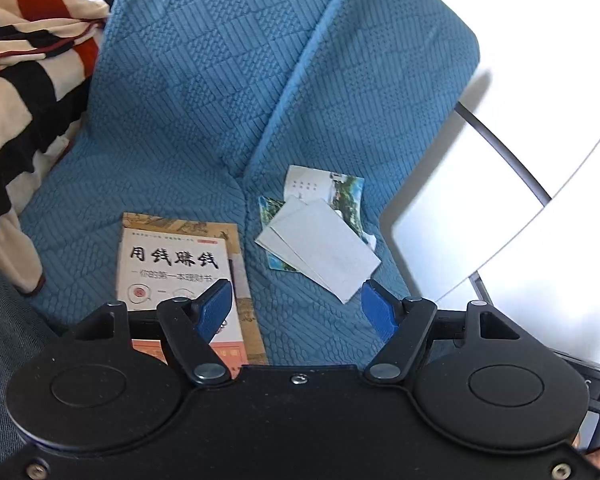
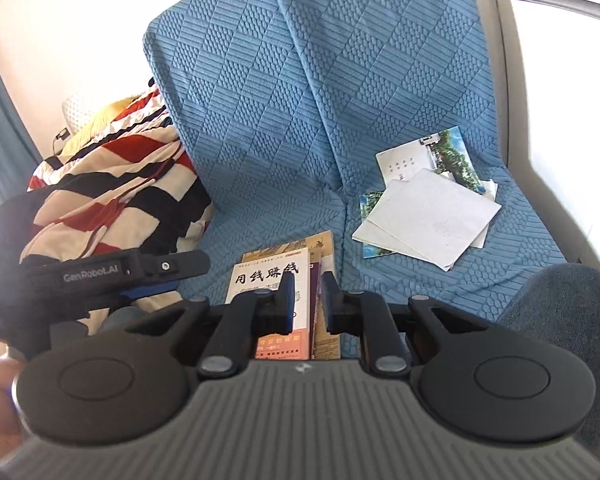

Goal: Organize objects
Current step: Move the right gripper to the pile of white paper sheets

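Note:
A white book with black Chinese characters [image 1: 172, 260] [image 2: 272, 280] lies on top of a brown book [image 1: 244, 304] at the front of the blue sofa seat. To its right is a loose pile of white sheets and photo cards [image 1: 320, 236] [image 2: 424, 216]. My left gripper [image 1: 296, 292] hovers above the seat between book and pile, open, with nothing between its blue pads. It shows side-on in the right wrist view [image 2: 140, 272]. My right gripper [image 2: 308, 284] hangs over the books, its pads a narrow gap apart with nothing in it.
A red, black and cream striped blanket [image 1: 28, 60] [image 2: 112, 192] is heaped on the sofa's left side. Two blue quilted back cushions [image 1: 204, 60] stand behind. A white surface with a dark rail [image 1: 500, 200] is at the right. A denim-clad knee [image 2: 560, 320] is near.

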{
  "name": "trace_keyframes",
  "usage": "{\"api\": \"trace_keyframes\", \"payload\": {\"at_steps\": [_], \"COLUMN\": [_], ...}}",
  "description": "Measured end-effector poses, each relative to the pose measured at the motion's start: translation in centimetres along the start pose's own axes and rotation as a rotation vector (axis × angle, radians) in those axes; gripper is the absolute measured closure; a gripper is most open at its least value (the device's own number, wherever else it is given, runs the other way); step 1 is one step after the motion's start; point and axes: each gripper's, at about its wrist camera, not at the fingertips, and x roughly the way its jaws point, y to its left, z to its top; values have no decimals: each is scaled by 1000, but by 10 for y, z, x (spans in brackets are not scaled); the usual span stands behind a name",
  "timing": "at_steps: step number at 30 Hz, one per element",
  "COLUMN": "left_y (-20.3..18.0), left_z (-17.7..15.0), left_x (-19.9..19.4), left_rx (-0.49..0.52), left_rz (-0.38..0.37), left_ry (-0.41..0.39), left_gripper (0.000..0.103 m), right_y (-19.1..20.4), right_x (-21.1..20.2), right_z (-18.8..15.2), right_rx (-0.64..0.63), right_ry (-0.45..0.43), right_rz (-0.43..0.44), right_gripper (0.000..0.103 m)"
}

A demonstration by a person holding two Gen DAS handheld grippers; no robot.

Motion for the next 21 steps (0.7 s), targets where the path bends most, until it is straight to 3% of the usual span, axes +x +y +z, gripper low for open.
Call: {"api": "trace_keyframes", "payload": {"at_steps": [11, 21], "left_y": [-18, -26], "left_z": [8, 14], "left_x": [-2, -5], "left_rx": [29, 28], "left_rz": [-9, -51], "left_ry": [-27, -46], "left_gripper": [31, 23], "right_y": [-13, -19], "right_x": [4, 2], "right_z": [0, 7], "right_rx": [16, 7], "right_ry": [-9, -35], "right_rz": [-43, -78], "right_gripper": [85, 85]}}
